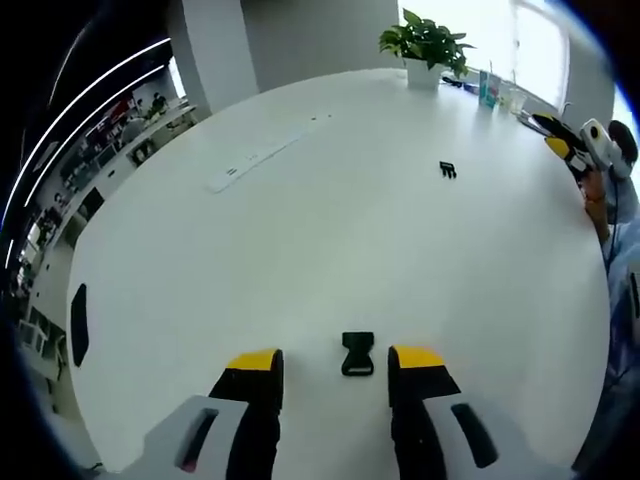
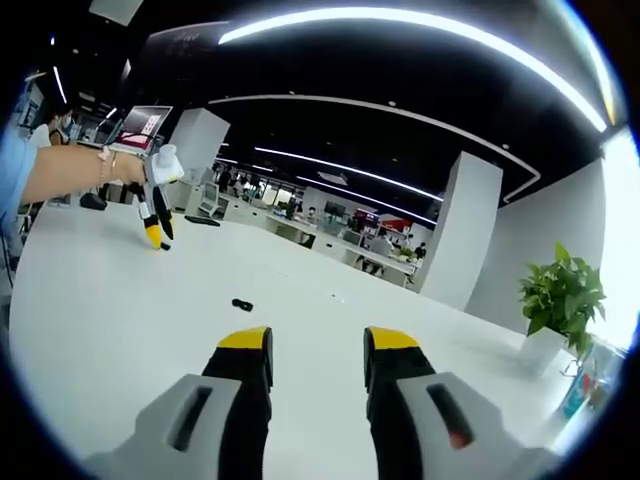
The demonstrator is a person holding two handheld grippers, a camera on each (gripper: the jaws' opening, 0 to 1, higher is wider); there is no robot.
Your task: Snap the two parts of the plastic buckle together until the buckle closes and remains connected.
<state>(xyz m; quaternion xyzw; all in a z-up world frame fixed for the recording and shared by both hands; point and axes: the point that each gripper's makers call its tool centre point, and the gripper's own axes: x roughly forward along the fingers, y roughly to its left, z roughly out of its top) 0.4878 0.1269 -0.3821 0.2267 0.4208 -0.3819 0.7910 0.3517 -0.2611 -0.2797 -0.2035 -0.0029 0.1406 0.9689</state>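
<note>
One black buckle half (image 1: 357, 354), a flat socket piece, lies on the white round table (image 1: 330, 240). In the left gripper view it sits between the yellow tips of my left gripper (image 1: 335, 360), which is open and not touching it. The other half (image 1: 447, 170), with prongs, lies farther off toward the right. My right gripper (image 1: 560, 138) hangs at the table's far right edge in a person's hand. In the right gripper view my right gripper (image 2: 317, 340) is open and holds nothing. A small black buckle piece (image 2: 242, 304) lies ahead of it, and my left gripper (image 2: 155, 236) hangs beyond.
A potted plant (image 1: 430, 45) and some bottles (image 1: 492, 88) stand at the table's far edge. A long white strip (image 1: 262, 153) lies on the far left part. A black flat object (image 1: 79, 325) sits at the left edge. Office desks (image 2: 330, 245) lie behind.
</note>
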